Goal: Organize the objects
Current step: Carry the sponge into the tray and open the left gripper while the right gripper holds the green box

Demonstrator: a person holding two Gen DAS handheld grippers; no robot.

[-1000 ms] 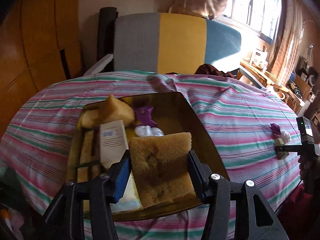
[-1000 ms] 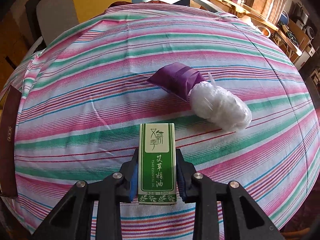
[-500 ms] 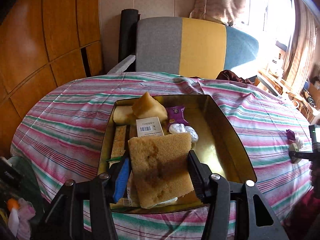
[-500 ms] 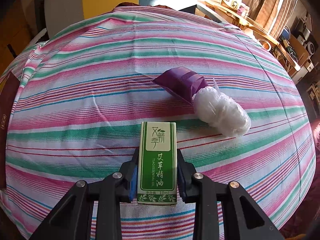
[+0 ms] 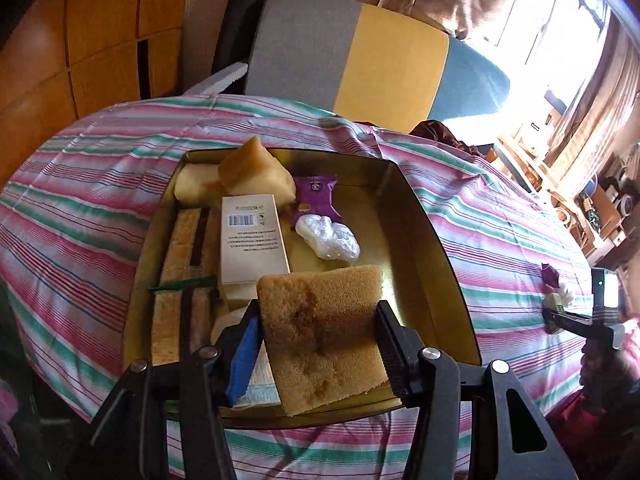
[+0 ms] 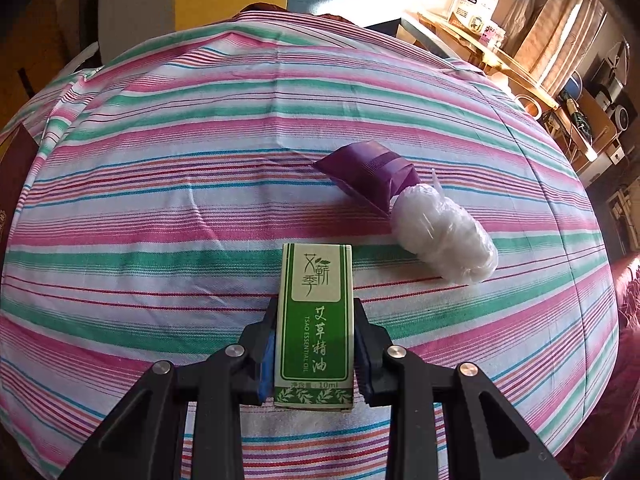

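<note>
My left gripper [image 5: 316, 326] is shut on a tan sponge [image 5: 320, 332], held over the near end of a gold metal tray [image 5: 416, 216]. Inside the tray lie a white barcoded box [image 5: 252, 236], another sponge chunk [image 5: 256, 176], a purple packet [image 5: 316, 196], a clear plastic wad [image 5: 328, 236] and long wafer-like bars [image 5: 176, 272]. My right gripper [image 6: 314, 344] is shut on a green essential-oil box [image 6: 316, 320], low over the striped tablecloth [image 6: 200, 160]. Just beyond it lie a purple packet [image 6: 368, 172] and a white plastic wad [image 6: 444, 240].
A grey, yellow and blue cushioned seat [image 5: 360, 60] stands behind the table. Wooden panelling [image 5: 80, 40] is at the left, and a cluttered shelf [image 5: 592, 208] by the window at the right. The right gripper [image 5: 576, 320] shows at the left wrist view's right edge.
The left gripper has swung leftward over the tray and sunk slightly with the sponge, so the tray now sits centred. The right gripper rolled a little, its grip on the box unchanged.
</note>
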